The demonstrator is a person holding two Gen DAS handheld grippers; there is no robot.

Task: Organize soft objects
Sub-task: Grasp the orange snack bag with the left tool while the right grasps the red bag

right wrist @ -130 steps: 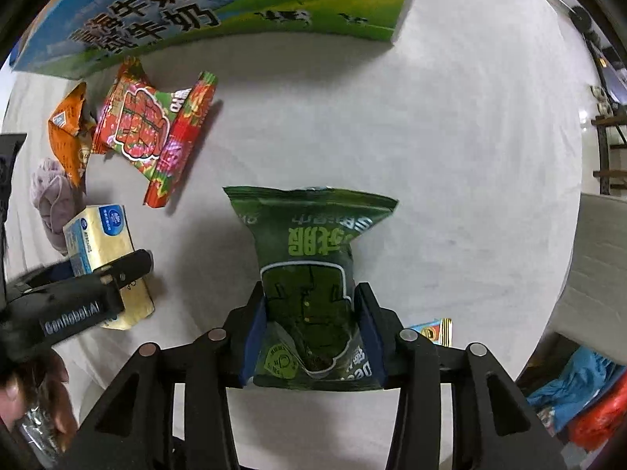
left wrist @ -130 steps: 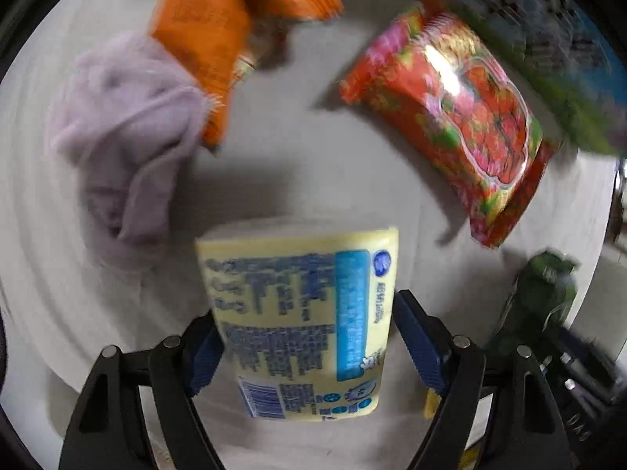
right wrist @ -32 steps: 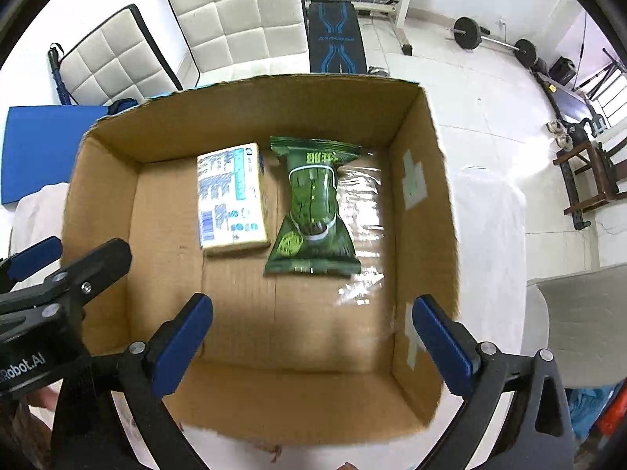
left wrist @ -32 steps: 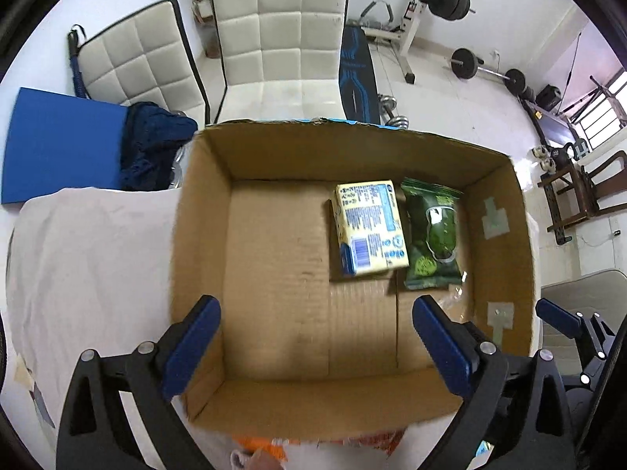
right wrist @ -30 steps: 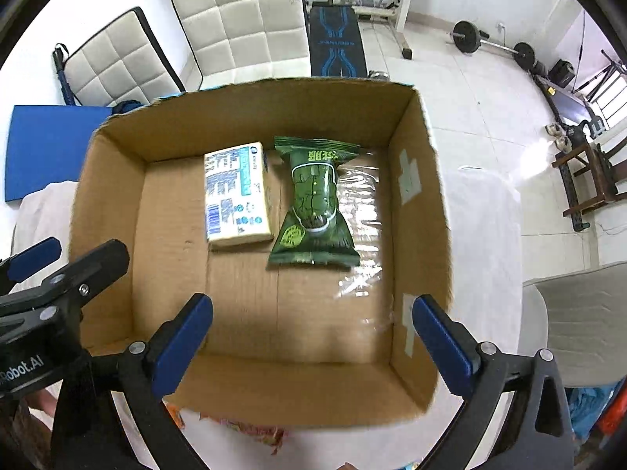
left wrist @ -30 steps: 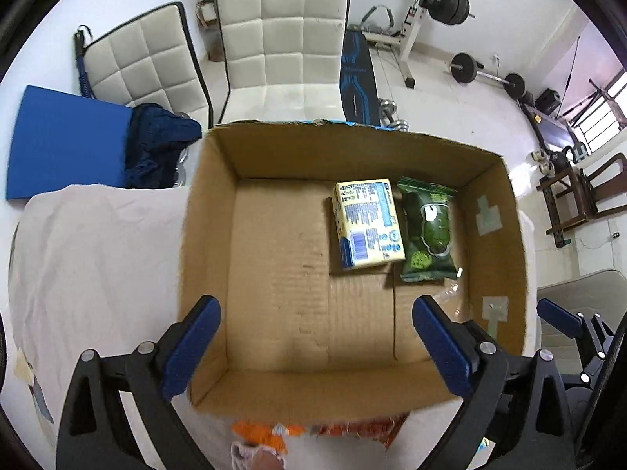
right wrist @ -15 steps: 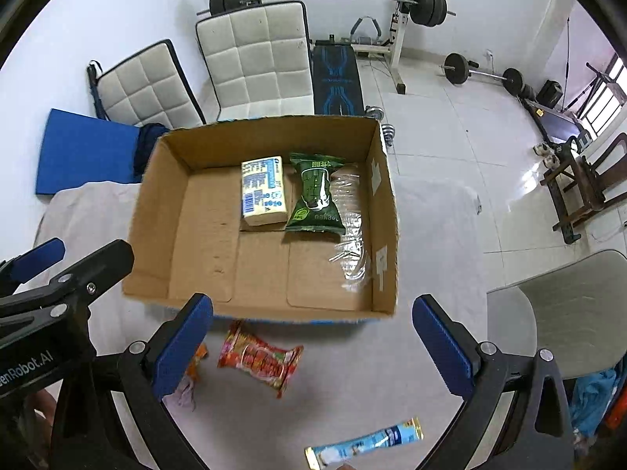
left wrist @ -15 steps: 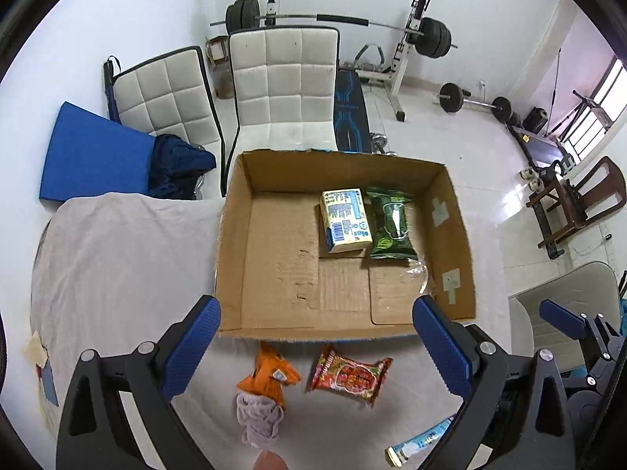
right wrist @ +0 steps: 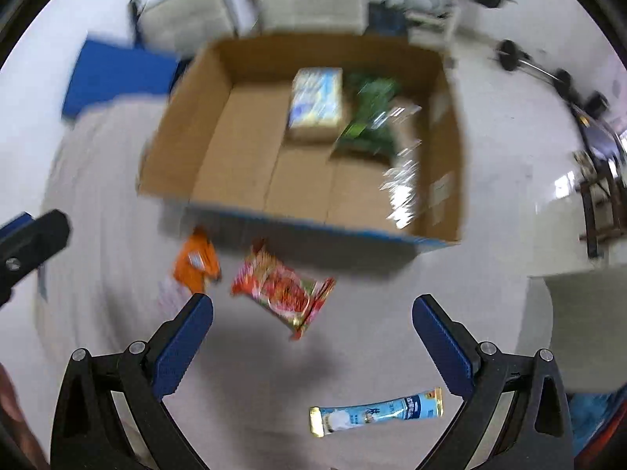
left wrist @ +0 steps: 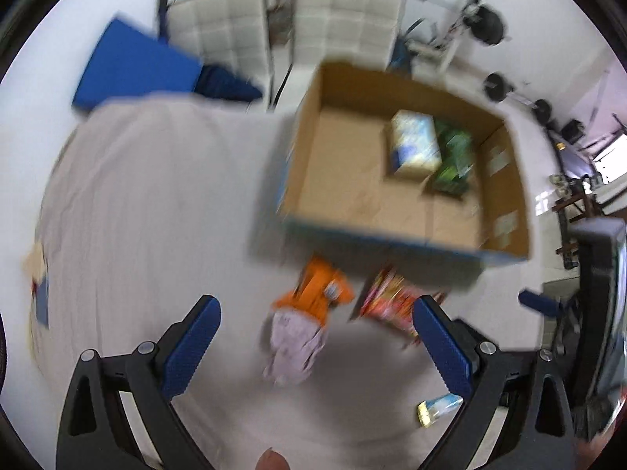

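Change: both hand-held grippers, left (left wrist: 315, 346) and right (right wrist: 311, 342), pulled back from box (right wrist: 219, 58), jaws spread, empty | Packed: yellow pack (right wrist: 315, 102), green bag (right wrist: 370, 115) | Left on table (left wrist: 149, 203): orange packet (left wrist: 315, 291), cloth (left wrist: 292, 346), red packet (right wrist: 282, 288), tube (right wrist: 376, 411) | Next, likely: pick these.

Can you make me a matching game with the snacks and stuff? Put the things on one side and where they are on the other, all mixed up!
Things:
1. yellow pack
2. orange packet
3. blue stick packet
4. lilac cloth

Places:
A. on the sheet, nearest the right gripper's right finger
B. inside the cardboard box
C. touching the orange packet, nearer the camera
D. just outside the box's front wall, left of the red packet

Pairs: 1-B, 2-D, 3-A, 4-C
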